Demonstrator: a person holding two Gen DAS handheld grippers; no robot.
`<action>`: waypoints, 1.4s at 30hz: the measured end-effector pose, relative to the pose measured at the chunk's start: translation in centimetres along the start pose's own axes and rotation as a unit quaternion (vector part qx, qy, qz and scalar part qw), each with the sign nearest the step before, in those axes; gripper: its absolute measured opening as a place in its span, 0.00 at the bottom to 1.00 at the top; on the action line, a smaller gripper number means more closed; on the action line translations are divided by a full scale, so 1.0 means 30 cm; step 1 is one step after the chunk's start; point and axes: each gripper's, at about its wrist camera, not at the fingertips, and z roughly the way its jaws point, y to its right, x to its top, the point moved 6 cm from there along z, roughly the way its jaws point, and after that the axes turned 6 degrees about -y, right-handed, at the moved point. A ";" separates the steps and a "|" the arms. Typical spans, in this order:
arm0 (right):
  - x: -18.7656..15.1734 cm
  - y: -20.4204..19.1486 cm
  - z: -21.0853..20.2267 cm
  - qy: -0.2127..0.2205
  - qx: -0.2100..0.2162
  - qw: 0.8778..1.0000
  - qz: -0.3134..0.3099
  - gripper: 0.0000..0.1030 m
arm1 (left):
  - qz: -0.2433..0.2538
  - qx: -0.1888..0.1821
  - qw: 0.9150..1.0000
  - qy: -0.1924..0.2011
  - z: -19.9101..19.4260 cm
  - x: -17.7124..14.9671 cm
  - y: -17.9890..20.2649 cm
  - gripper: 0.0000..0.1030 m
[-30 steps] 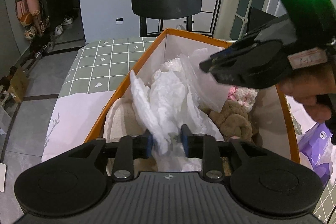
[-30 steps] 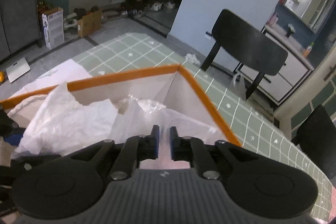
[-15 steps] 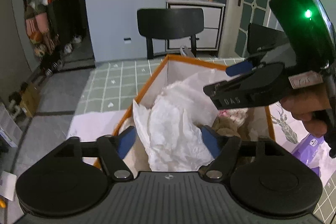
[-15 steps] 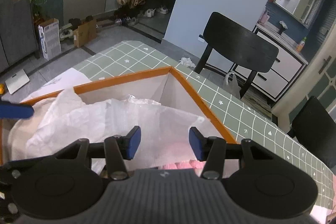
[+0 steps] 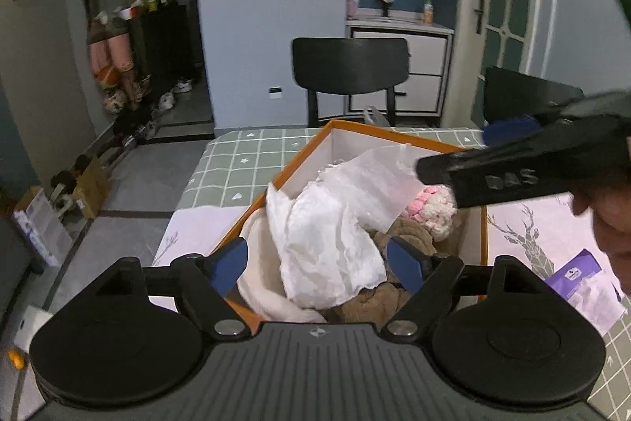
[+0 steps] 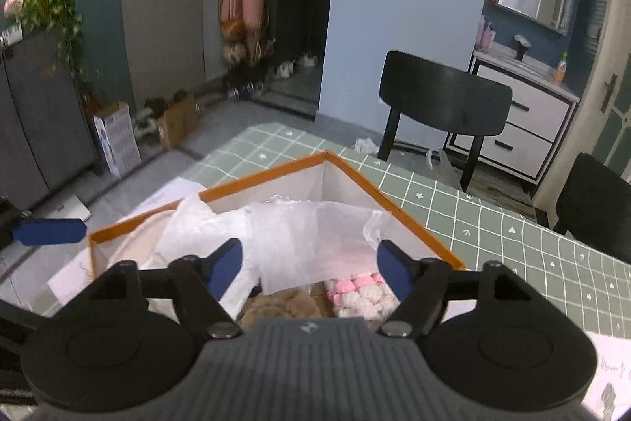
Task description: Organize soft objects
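Observation:
An orange-rimmed box [image 5: 284, 180] [image 6: 398, 200] on the table holds soft things: white crumpled tissue paper [image 5: 327, 243] [image 6: 311, 231], a brown plush [image 5: 402, 235] [image 6: 276, 306], a pink and white knit [image 5: 434, 204] [image 6: 359, 292] and a cream cloth [image 5: 260, 287]. My left gripper [image 5: 319, 265] is open and empty above the box's near end. My right gripper [image 6: 311, 273] is open and empty above the box; it also shows at the right of the left wrist view [image 5: 524, 168].
The table has a green checked cloth [image 5: 244, 164] [image 6: 512, 235]. White sheets [image 5: 524, 235] and a purple packet [image 5: 583, 283] lie right of the box. Black chairs [image 5: 351, 70] [image 6: 445, 101] stand behind the table. The floor drops off to the left.
Both grippers let go of the white paper, opened, and rose back from the box. The paper now lies loose in the box.

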 end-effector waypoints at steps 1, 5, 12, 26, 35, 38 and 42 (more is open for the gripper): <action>-0.006 0.002 -0.013 0.004 0.004 1.000 0.005 0.79 | -0.010 0.004 1.000 0.001 -0.004 -0.002 -0.007 0.93; -0.058 -0.001 -0.075 0.024 0.009 0.999 0.028 0.83 | -0.047 0.013 0.999 0.005 -0.025 -0.018 -0.033 0.93; -0.154 -0.021 -0.102 0.023 0.000 0.999 0.040 0.86 | -0.062 0.006 0.998 0.006 -0.053 -0.064 -0.024 0.93; -0.262 -0.003 -0.119 0.008 -0.002 0.999 0.051 0.86 | -0.064 0.009 0.998 -0.007 -0.054 -0.125 0.004 0.93; -0.266 -0.005 -0.149 0.012 -0.005 0.999 0.050 0.86 | -0.061 0.009 0.998 -0.003 -0.077 -0.126 0.009 0.93; -0.267 -0.004 -0.150 0.012 -0.005 0.999 0.050 0.86 | -0.060 0.009 0.998 -0.003 -0.078 -0.126 0.009 0.93; -0.269 -0.005 -0.155 0.011 -0.005 0.999 0.051 0.86 | -0.059 0.010 0.998 -0.003 -0.080 -0.128 0.009 0.93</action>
